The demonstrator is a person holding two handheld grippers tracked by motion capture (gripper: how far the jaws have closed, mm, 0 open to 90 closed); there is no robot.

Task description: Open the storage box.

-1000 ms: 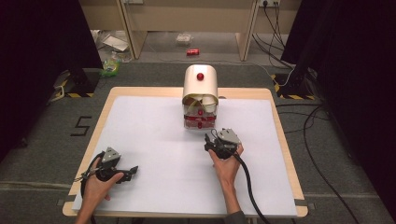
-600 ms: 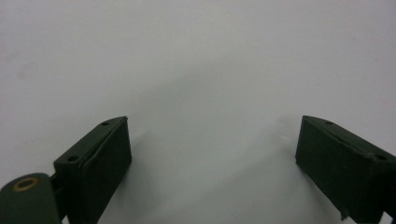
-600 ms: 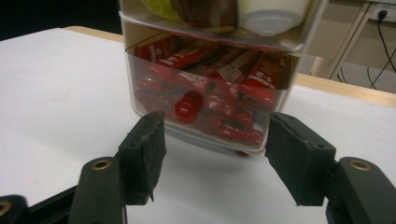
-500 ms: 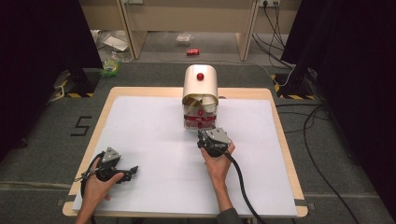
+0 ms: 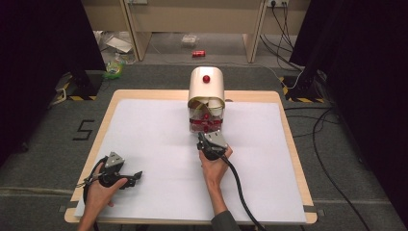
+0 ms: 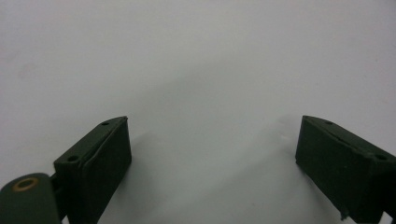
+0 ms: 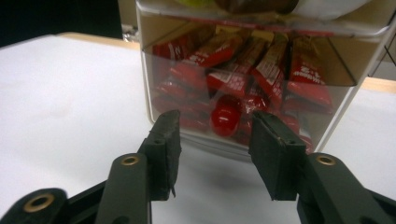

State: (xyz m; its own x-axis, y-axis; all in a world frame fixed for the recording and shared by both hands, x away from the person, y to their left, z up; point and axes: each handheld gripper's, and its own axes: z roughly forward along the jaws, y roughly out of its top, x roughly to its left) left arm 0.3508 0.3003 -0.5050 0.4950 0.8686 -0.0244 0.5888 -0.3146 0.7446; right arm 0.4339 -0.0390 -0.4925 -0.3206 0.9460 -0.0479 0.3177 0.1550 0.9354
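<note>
- The left gripper (image 5: 136,175) rests near the table's (image 5: 288,144) front edge, jaws spread wide over bare white paper.
- The right gripper (image 7: 215,135) has just been narrowing its jaws, half-spread either side of the red knob (image 7: 225,115), not yet touching it.
- The knob sits on the clear drawer (image 7: 243,93) of red packets, low in the cream box (image 5: 206,86).
- Risk: jaws off-centre could slip off the round knob, or shove the whole box backward.
</note>
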